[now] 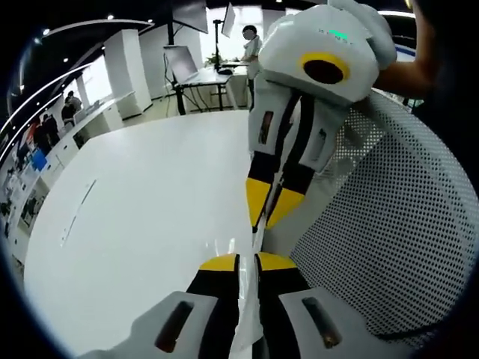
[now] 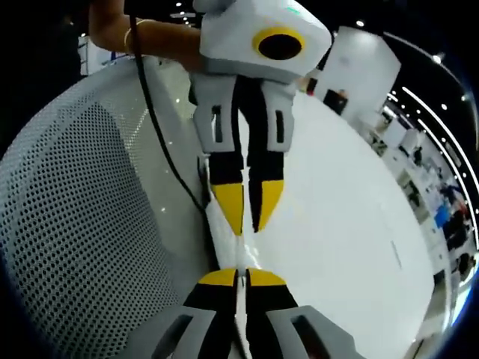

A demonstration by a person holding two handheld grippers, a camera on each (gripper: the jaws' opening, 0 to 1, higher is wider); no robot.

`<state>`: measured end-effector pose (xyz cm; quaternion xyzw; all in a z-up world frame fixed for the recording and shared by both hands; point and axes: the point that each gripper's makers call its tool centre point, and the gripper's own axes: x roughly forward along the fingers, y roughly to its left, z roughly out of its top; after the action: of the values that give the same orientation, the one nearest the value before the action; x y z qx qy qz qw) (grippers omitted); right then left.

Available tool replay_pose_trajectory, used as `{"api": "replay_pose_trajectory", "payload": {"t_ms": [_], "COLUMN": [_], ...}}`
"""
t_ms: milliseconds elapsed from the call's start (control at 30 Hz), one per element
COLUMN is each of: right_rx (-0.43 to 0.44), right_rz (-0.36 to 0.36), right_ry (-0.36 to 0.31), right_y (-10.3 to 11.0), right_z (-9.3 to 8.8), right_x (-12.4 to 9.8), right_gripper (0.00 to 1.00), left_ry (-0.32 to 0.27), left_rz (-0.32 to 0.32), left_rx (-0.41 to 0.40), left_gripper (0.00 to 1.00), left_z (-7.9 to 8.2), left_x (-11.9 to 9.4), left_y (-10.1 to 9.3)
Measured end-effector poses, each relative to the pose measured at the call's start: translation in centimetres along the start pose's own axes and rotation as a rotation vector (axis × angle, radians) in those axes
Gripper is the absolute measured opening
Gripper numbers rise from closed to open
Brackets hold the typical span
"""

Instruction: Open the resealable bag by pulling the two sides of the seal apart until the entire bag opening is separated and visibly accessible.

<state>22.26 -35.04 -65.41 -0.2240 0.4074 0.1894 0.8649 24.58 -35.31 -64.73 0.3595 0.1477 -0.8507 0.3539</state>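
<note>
Perforated white chair back (image 1: 404,224) crowds one side of both grippers. White table (image 1: 142,224) lies bare out to its far edge; desks (image 1: 196,75) stand well beyond.

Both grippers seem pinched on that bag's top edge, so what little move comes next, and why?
Probably draw them gently apart. The left hand-held gripper and right hand-held gripper each look shut on a side of the bag, tips close together, and the seal between them doesn't yet look open.
</note>
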Motion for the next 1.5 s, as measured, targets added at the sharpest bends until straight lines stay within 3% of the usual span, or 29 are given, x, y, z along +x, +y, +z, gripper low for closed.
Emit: {"api": "replay_pose_trajectory", "payload": {"t_ms": [200, 433, 633, 900, 1067, 1167, 1500], "right_rx": [-0.063, -0.045, 0.012, 0.093, 0.097, 0.087, 0.078], "right_rz": [0.012, 0.011, 0.007, -0.027, -0.039, -0.049, -0.070], "right_ry": [-0.009, -0.035, -0.099, -0.167, -0.177, -0.153, -0.220], "right_y": [0.4, 0.2, -0.2, -1.1, -1.4, -1.5, -1.9], "right_z": [0.5, 0.9, 1.7, 2.4, 2.6, 2.2, 3.4], "right_x": [0.1, 0.0, -0.5, -1.1, -1.1, -1.1, -1.8], "right_gripper": [0.00, 0.00, 0.00, 0.00, 0.00, 0.00, 0.00], "left_ry": [0.041, 0.033, 0.031, -0.044, -0.064, -0.063, 0.036], "left_rz": [-0.011, -0.033, -0.046, -0.012, 0.004, -0.001, 0.001], "left_rx": [0.005, -0.013, -0.018, -0.046, -0.037, -0.021, 0.078], "left_gripper": [0.06, 0.06, 0.06, 0.05, 0.11, 0.20, 0.21], "left_z": [-1.2, -1.4, -1.8, -0.8, -0.5, -0.3, -1.8], "left_x": [0.1, 0.1, 0.0, -1.3, -2.2, -2.6, -1.3], "left_y": [-0.1, -0.3, -0.1, 0.8, 1.3, 1.3, 1.4]}}
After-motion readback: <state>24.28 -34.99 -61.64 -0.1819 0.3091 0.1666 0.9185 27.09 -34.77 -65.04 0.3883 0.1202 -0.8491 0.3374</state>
